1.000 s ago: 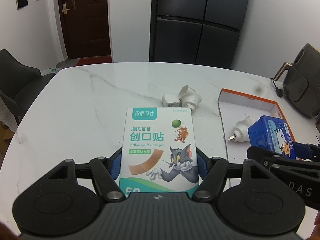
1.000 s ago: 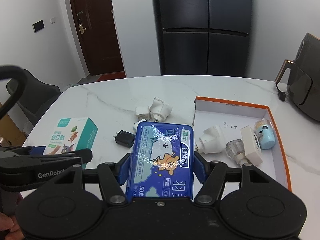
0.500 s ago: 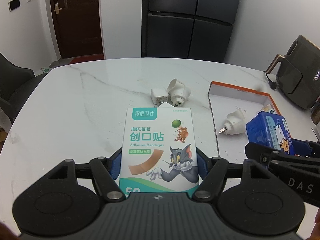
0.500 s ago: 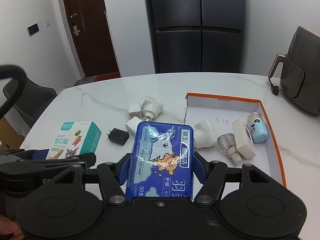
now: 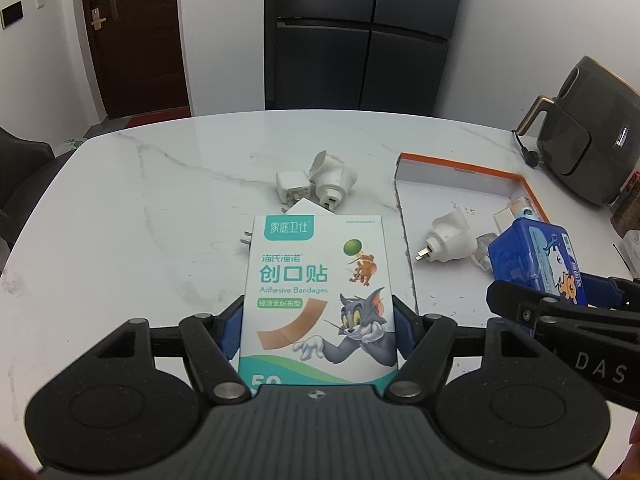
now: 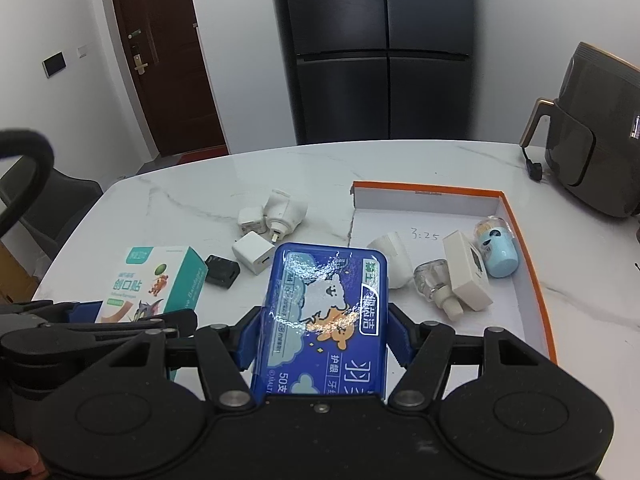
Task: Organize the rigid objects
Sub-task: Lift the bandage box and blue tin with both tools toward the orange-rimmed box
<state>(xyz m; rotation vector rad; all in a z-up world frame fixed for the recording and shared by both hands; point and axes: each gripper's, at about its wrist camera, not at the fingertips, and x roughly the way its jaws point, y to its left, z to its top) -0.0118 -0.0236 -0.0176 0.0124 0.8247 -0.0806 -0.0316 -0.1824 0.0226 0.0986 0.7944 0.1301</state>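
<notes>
My left gripper [image 5: 317, 330] is shut on a white and teal box of adhesive bandages [image 5: 316, 292], held above the marble table [image 5: 160, 208]. The same bandage box [image 6: 152, 280] shows at the left of the right wrist view. My right gripper [image 6: 322, 334] is shut on a blue tin with cartoon print [image 6: 324, 312], which also appears at the right edge of the left wrist view as the blue tin [image 5: 536, 258]. An orange-rimmed white tray [image 6: 524, 248] lies to the right. It holds a white plug adapter [image 6: 394, 256], a clear refill bottle [image 6: 434, 284], a white block [image 6: 466, 270] and a pale blue container [image 6: 498, 250].
Loose on the table left of the tray lie two white chargers [image 6: 252, 220] [image 6: 256, 252], a white round adapter [image 6: 282, 214] and a black charger [image 6: 222, 272]. A dark air fryer [image 6: 592, 136] stands at the far right. A dark chair [image 6: 52, 204] sits at the left edge.
The left wrist view has shifted rightward, so the tray and chargers sit further left in it. Both grips are unchanged, and the right gripper has barely moved.
</notes>
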